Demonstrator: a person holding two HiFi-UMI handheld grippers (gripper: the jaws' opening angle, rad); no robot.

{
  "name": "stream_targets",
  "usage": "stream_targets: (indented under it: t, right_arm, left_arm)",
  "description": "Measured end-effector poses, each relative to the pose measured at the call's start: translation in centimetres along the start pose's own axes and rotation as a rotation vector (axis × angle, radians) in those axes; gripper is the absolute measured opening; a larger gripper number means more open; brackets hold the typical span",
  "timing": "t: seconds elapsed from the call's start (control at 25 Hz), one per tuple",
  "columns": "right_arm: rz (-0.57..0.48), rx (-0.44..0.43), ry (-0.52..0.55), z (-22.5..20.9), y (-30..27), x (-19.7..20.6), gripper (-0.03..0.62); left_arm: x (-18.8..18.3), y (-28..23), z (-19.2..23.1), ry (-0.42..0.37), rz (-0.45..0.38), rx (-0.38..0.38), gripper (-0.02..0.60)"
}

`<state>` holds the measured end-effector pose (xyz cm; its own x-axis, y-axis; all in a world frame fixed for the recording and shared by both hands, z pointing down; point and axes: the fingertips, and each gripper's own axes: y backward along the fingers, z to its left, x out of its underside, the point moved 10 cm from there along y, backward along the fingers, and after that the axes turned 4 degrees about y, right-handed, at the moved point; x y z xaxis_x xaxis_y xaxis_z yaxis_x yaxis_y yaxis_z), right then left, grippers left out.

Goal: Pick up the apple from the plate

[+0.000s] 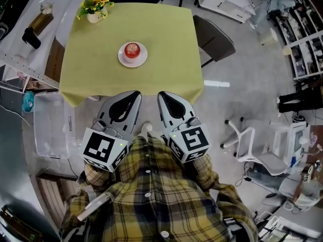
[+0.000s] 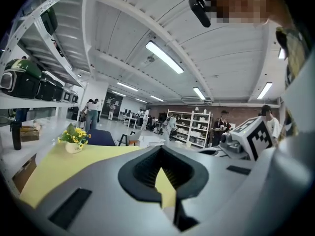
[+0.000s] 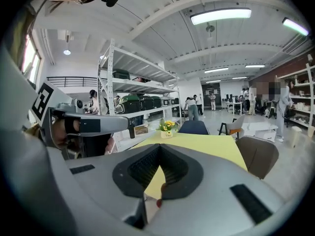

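A red apple [image 1: 132, 49] sits on a small white plate [image 1: 122, 60] in the middle of the table with the yellow cloth [image 1: 166, 59]. Both grippers are held side by side in front of the person's chest, short of the table's near edge. My left gripper [image 1: 135, 94] is shut with nothing in it, and its tip points toward the table. My right gripper [image 1: 162, 95] is likewise shut and empty. In the right gripper view a sliver of red, the apple [image 3: 159, 201], shows through the gap behind the closed jaws [image 3: 160, 150]. The left gripper view [image 2: 161, 150] shows only yellow cloth there.
A vase of yellow flowers [image 1: 96, 6] stands at the table's far left corner. A grey chair [image 1: 214, 39] is at the table's right side, a white office chair [image 1: 247, 145] further right. A clear storage box [image 1: 50, 130] and a shelf with a bottle [image 1: 40, 21] lie left.
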<state>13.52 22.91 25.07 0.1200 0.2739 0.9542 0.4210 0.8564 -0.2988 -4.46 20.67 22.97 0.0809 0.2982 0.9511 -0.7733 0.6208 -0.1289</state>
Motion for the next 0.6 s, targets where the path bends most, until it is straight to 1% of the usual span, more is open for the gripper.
stream_targets:
  t: [0.16, 0.36, 0.48, 0.6]
  right_arm:
    - [0.012, -0.048, 0.012, -2.5, -1.1, -0.2, -0.003]
    - [0.03, -0.085, -0.001, -4.6, -2.8, 0.1, -0.003]
    - [0.043, -0.103, -0.008, -5.2, -4.5, 0.0, -0.003]
    - [0.049, -0.112, -0.009, -5.3, -6.8, -0.3, -0.003]
  left_arm:
    - [-0.1, -1.9, 0.0, 0.015, -0.005, -0.054, 0.006]
    - [0.3, -3.6, 0.7, 0.037, 0.013, -0.099, 0.006]
    - [0.2, -4.4, 2.0, 0.053, 0.022, -0.115, 0.006]
    - [0.0, -5.4, 4.0, 0.061, 0.034, -0.113, 0.006]
